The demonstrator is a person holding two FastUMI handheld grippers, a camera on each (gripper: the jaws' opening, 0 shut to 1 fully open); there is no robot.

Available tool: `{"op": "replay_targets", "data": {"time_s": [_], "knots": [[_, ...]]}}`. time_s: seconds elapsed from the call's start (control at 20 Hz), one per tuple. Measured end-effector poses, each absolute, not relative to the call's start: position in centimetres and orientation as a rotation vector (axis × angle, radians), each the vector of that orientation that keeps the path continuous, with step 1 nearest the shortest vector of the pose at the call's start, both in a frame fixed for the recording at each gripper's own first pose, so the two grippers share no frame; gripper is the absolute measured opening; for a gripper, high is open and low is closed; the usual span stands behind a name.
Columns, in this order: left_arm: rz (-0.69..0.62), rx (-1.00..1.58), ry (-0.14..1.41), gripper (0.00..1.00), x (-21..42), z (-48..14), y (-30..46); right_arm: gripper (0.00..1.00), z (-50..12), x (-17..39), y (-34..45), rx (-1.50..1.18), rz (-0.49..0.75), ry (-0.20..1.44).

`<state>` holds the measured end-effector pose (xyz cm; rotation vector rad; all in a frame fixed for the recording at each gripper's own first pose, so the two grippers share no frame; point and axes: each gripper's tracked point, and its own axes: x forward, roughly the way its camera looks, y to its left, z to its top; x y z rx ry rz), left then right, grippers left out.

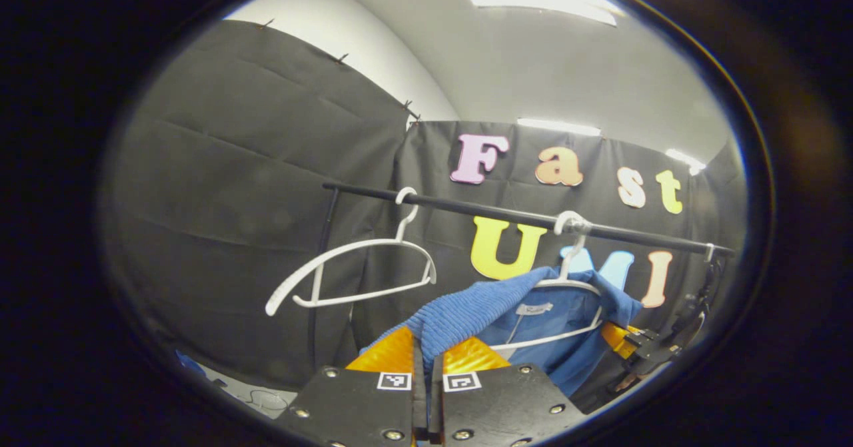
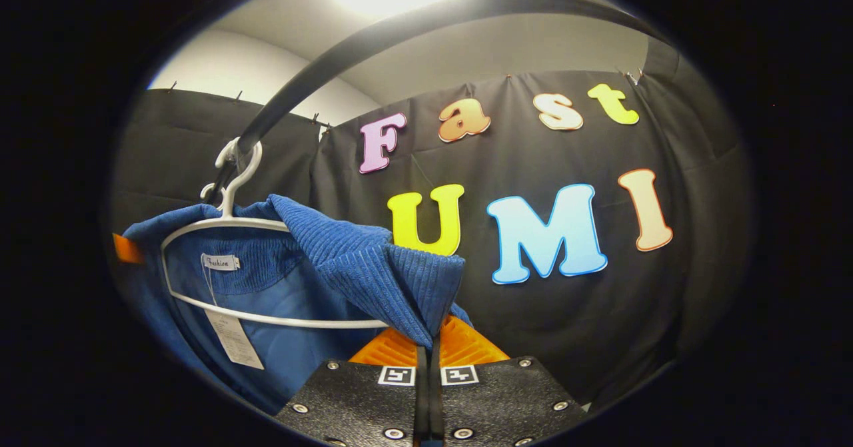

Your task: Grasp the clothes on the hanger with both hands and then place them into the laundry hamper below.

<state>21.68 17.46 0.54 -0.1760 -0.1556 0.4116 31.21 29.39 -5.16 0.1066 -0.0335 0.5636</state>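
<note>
A blue ribbed garment (image 1: pixel 480 314) hangs on a white hanger (image 1: pixel 566 287) from the black rail (image 1: pixel 506 215). My left gripper (image 1: pixel 427 360) is shut on the garment's shoulder fabric, which is pulled out toward the camera between the orange fingers (image 1: pixel 393 354). Farther right, the other gripper (image 1: pixel 640 347) shows at the garment's far shoulder. In the right gripper view the same blue garment (image 2: pixel 360 260) drapes over its white hanger (image 2: pixel 220 227), and my right gripper (image 2: pixel 430 347) is shut on a fold of the ribbed shoulder. A white tag (image 2: pixel 230 337) hangs inside the collar.
An empty white hanger (image 1: pixel 353 267) hangs on the rail to the left of the garment. The rail's upright post (image 1: pixel 323 247) stands at the left end. The black rail (image 2: pixel 373 40) passes close overhead in the right gripper view. A strip of pale floor (image 1: pixel 253 397) shows low left.
</note>
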Motion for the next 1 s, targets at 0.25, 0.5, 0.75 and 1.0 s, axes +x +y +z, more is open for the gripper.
{"op": "replay_targets", "data": {"time_s": [0.25, 0.5, 0.75, 1.0], "knots": [[0.425, -0.11, -0.18, 0.02, 22.6, 1.8, 18.8, 0.0, -4.6, 31.9, 28.9, 0.085, 0.529, -0.089], [0.425, -0.131, -0.187, 0.03, 23.2, 2.6, 19.8, 0.0, -4.8, 32.2, 28.9, 0.087, 0.522, -0.108], [0.41, -0.149, -0.204, 0.03, 23.2, 4.0, 20.8, 0.0, -4.6, 32.3, 28.2, 0.092, 0.507, -0.132], [0.406, -0.216, -0.24, 0.02, 23.3, 5.0, 22.2, 0.0, -3.7, 33.1, 26.8, 0.066, 0.468, -0.203]]}}
